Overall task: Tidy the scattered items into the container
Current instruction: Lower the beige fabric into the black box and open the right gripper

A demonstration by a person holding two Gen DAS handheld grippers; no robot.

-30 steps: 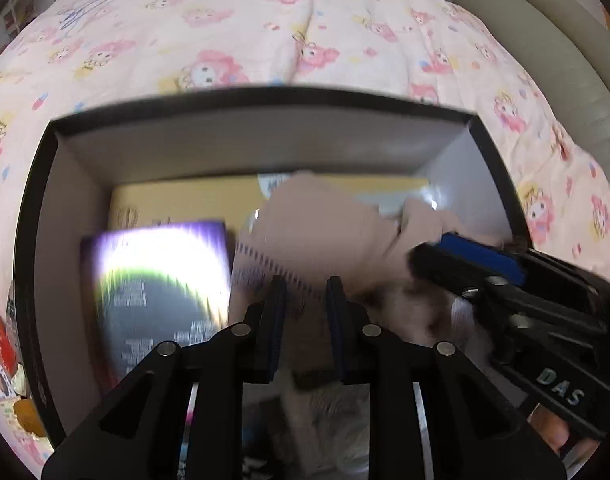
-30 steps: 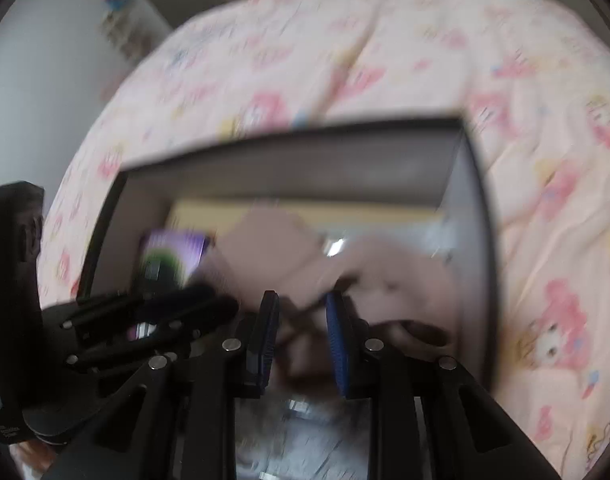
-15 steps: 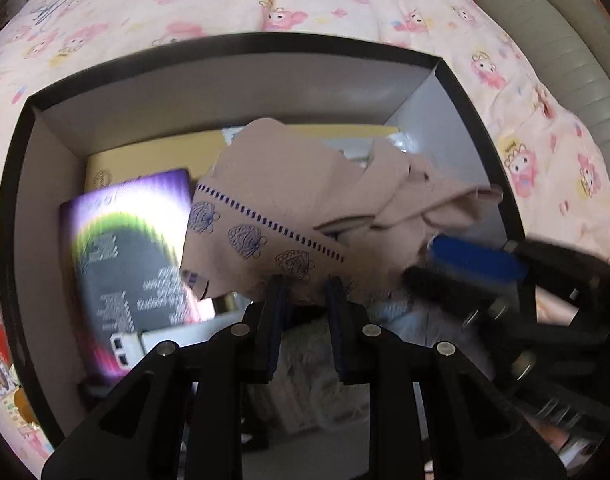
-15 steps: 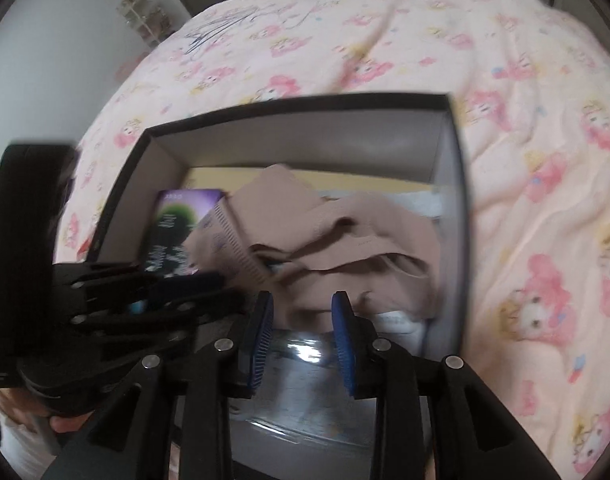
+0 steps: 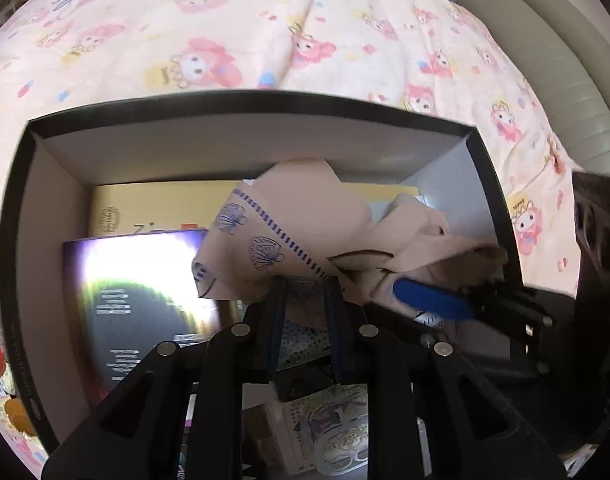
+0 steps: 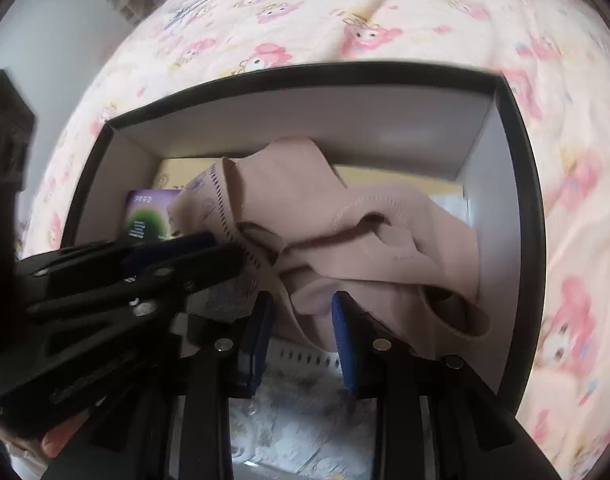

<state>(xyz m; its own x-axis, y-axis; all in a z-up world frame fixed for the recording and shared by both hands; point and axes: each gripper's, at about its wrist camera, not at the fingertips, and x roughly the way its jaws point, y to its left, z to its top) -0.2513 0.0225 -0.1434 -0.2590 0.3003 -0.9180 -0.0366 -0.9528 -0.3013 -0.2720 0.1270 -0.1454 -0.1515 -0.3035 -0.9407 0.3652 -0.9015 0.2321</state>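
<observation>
Inside the black box (image 5: 241, 104) on the bed (image 5: 233, 32): beige cloth (image 5: 305, 216) draped over purple booklet (image 5: 145, 300) and yellow carton (image 5: 153, 208), pinched by left gripper (image 5: 303, 292) jaws, hanging between right gripper (image 6: 301, 312) jaws, just opened.

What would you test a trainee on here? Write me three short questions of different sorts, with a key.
1. True or false: the beige garment lies outside the black box.
2. In the left wrist view, what lies in the box to the left of the garment? A) a purple packet B) a red cup C) a green bottle
3. What does the box stand on?

Key
1. False: the garment is draped over the things inside the box.
2. A
3. A pink cartoon-print bedspread.
</observation>
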